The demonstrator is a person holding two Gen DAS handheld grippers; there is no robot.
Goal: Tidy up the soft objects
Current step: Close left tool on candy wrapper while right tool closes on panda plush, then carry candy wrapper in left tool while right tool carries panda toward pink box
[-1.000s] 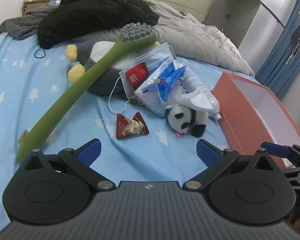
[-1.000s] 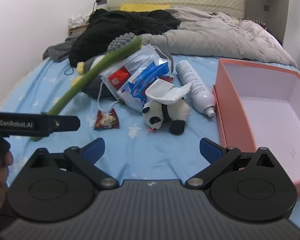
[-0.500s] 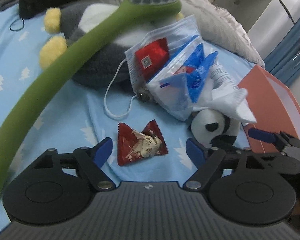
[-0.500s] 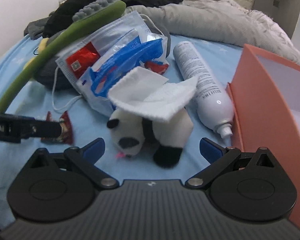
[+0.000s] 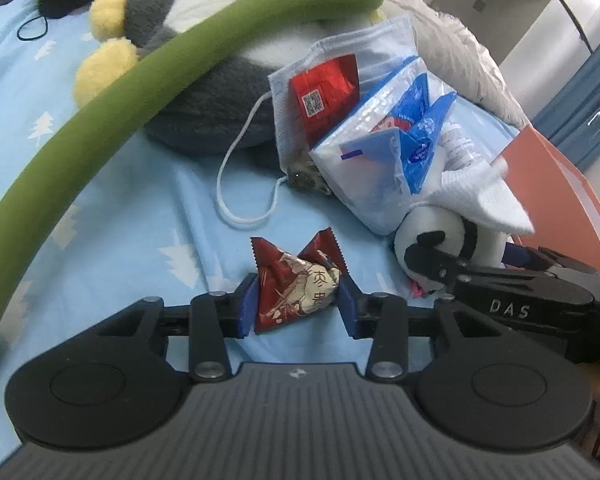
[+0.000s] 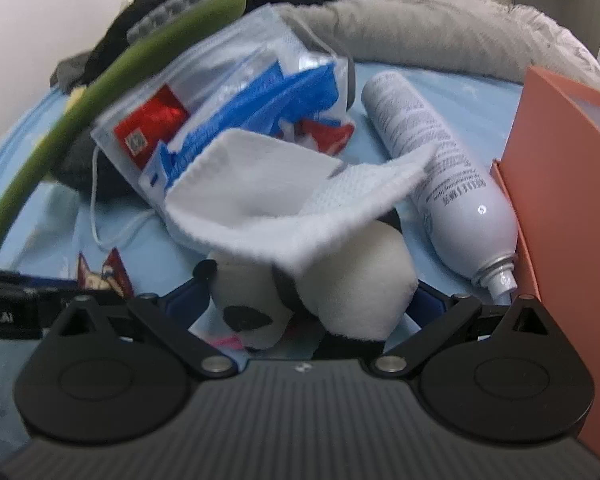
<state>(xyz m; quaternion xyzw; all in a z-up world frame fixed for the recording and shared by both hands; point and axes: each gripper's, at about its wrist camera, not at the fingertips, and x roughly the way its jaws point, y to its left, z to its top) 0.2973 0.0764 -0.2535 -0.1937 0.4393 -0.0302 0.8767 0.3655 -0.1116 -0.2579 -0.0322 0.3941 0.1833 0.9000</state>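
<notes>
On the blue bedsheet, the left gripper is closing around a snack packet that may squirt free, while the right gripper straddles the panda plush, jaws wide.

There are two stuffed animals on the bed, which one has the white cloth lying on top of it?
The small panda plush, sitting between the right gripper's fingers, with the white cloth draped on it. The bigger grey plush with yellow feet instead has the green massage stick across it.

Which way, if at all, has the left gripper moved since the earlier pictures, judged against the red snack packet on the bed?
Yes. The left gripper came forward and down; its closing jaws now straddle the red snack packet.
</notes>
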